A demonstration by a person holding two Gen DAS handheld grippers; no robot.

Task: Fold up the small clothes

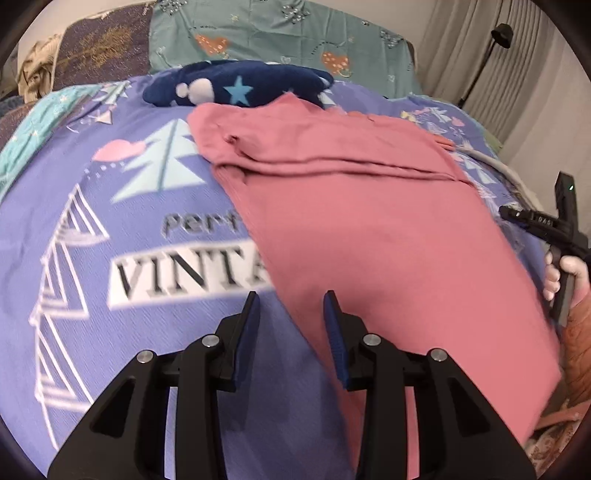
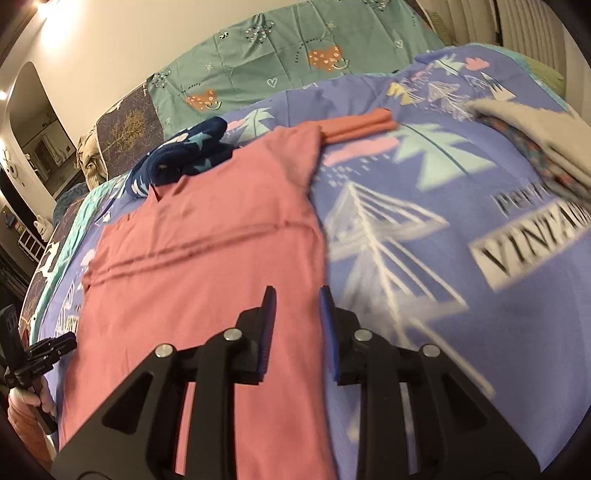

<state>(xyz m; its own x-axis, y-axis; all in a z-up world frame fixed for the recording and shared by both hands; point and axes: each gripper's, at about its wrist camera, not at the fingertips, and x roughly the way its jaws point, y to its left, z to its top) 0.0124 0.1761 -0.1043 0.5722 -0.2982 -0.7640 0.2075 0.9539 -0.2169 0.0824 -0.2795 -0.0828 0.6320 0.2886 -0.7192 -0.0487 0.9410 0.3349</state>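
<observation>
The shirt (image 1: 369,221) lies spread flat on the bedspread (image 1: 110,332) and serves as the landmark. Just behind its far edge sits a bunched garment (image 1: 236,86), touching it or nearly so. Beside its far corner, on the right wrist view's right, lies a small folded piece (image 2: 356,125). Well off to that same side — near the bedspread's edge — rests a stack of folded clothes (image 2: 546,147). Behind everything, pillows (image 1: 280,33) line the bed's head. The left gripper (image 1: 291,306) hovers over the shirt's near left edge — the right gripper (image 2: 297,302) over its near right edge.
</observation>
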